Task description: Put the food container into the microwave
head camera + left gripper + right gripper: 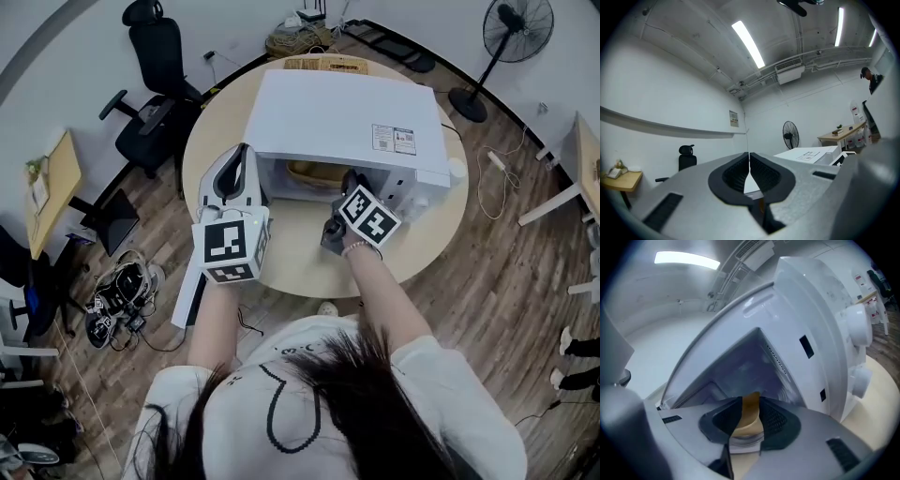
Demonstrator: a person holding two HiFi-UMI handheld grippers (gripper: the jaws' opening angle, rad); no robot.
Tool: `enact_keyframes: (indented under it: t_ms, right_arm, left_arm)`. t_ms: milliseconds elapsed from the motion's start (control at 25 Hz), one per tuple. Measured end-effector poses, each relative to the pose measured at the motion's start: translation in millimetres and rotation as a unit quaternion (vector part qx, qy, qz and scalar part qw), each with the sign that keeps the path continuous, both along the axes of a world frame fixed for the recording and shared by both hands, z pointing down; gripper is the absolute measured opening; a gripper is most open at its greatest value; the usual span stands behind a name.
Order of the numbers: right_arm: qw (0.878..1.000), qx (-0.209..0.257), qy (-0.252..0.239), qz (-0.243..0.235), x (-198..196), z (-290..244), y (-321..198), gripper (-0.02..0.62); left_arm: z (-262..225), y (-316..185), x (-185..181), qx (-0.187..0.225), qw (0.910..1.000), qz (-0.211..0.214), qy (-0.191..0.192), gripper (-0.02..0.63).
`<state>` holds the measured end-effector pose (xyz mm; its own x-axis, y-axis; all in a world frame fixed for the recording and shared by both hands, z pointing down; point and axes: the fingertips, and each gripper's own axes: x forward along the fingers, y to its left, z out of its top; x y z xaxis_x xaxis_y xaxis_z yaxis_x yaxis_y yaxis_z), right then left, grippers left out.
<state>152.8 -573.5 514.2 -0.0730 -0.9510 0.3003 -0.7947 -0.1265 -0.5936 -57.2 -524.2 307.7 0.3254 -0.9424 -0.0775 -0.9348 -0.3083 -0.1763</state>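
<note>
The white microwave [347,117] stands on a round table [300,258] with its door [186,300] swung out to the left. A tan food container [314,173] sits just inside the cavity. My right gripper [349,180] reaches into the opening. In the right gripper view the right gripper [747,404] is shut on the food container [750,408], whose tan wall fills the gap between the pads, with the cavity [745,362] straight ahead. My left gripper [244,155] is held left of the opening, pointing away. The left gripper [749,157] is shut with nothing in it.
A woven tray [323,64] lies on the table behind the microwave. A black office chair [155,75] stands beyond the table at left, a floor fan [516,28] at the far right. A wooden desk [52,183] and cables [122,300] are on the left.
</note>
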Motion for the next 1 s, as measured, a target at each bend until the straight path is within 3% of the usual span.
enact_keyframes:
  t_ms: [440,1000]
  right_arm:
    - [1.000,-0.004,0.010,-0.013,-3.9,-36.3,51.8,0.109]
    - [0.993,0.048,0.100,-0.051,-6.5,-100.0,97.3,0.103]
  left_arm:
    - [-1.0,21.2,-9.7,-0.011,0.9991,0.037,0.014,0.011]
    - [-13.8,35.9,-6.5,0.004,0.9975,0.068,0.019,0.011]
